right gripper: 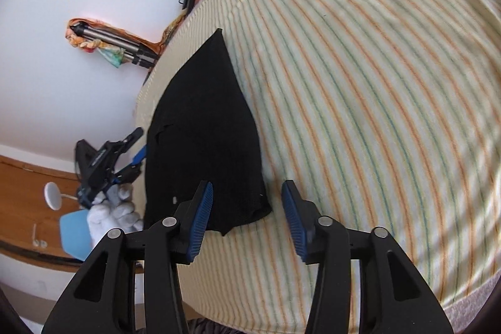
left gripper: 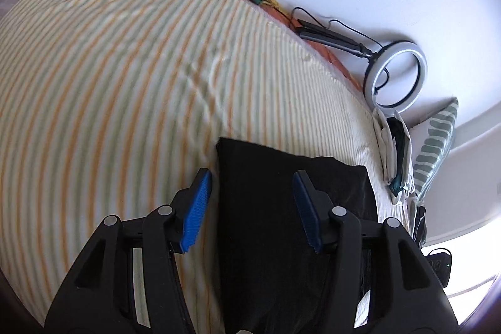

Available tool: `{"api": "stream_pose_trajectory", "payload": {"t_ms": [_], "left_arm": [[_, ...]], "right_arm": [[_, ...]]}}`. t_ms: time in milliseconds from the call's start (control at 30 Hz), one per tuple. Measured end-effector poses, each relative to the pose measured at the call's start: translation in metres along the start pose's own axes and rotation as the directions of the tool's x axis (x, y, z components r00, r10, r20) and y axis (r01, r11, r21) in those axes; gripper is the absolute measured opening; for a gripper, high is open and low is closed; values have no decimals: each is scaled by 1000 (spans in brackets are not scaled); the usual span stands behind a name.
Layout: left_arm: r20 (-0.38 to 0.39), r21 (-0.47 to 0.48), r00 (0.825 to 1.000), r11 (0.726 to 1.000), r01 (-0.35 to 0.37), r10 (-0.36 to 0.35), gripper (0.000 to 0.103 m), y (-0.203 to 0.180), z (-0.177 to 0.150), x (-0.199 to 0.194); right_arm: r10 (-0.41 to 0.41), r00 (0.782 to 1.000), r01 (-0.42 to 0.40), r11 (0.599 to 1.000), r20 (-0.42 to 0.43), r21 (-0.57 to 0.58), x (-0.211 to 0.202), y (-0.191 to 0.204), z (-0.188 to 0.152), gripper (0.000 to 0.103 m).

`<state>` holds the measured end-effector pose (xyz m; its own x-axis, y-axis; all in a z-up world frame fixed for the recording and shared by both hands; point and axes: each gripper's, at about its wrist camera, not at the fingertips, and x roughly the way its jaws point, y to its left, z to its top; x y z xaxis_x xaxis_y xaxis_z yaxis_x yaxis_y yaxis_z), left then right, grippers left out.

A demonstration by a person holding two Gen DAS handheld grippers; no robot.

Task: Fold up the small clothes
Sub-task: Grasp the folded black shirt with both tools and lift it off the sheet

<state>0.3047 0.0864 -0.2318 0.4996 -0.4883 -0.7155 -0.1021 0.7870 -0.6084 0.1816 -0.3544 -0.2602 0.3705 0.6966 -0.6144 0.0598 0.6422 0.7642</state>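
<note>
Left wrist view: our left gripper [left gripper: 252,187] has its jaws apart, nothing pinched, over the black garment [left gripper: 281,227] lying flat on the striped sheet [left gripper: 125,83]; a ring light [left gripper: 395,74] lies past the bed edge. Right wrist view: our right gripper [right gripper: 247,199] is spread too, straddling what looks like the garment's near corner, cloth untouched.

Left gripper [left gripper: 252,177], tilted downward, jaws parted, blue pads [left gripper: 197,212] clear of contact. Right gripper [right gripper: 247,188], likewise tilted downward, jaws parted and empty. In the right wrist view, a white-gloved hand [right gripper: 109,213] grasps the left gripper's handle.
</note>
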Motion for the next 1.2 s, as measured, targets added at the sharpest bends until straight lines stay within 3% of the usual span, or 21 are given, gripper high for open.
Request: {"api": "stream_pose_trajectory", "payload": {"t_ms": [167,333,400,433,467,500,633,733,967,1200], "left_arm": [[6,8,1000,1000,10,-10,55,-3,5,4],[20,58,1000,998,-23,21,52,-11,6,8],[23,91,999,995,-48,46,44,-17,7,13],[25,111,997,991,-72,69,30,-21,6,16],[27,128,996,988,-90,87,11,-24,6,18],[31,163,992,979,-123,120,7,-30,4,22],[97,240,988,960,-141,121,5,-50,-4,13],[162,326,980,931,-166,118,5,-73,-10,-4],[213,408,976,903,-138,53,4,-125,-11,-33],[205,467,979,879,-95,-3,4,-183,-11,-30]], "right_arm": [[49,999,-48,998,-7,26,6,-2,2,46],[53,999,-53,998,-11,26,14,3,7,35],[49,999,-48,999,-20,18,19,6,6,28],[41,999,-41,999,-22,4,21,10,4,26],[31,999,-31,999,-23,-13,21,13,4,18],[15,999,-16,999,-30,-34,24,18,5,6],[-122,993,121,981,5,-153,24,44,3,6],[-172,983,182,953,62,-244,12,69,-1,5],[-173,970,220,921,168,-323,-29,96,-2,5],[-198,949,278,894,246,-352,-65,94,1,5]]}}
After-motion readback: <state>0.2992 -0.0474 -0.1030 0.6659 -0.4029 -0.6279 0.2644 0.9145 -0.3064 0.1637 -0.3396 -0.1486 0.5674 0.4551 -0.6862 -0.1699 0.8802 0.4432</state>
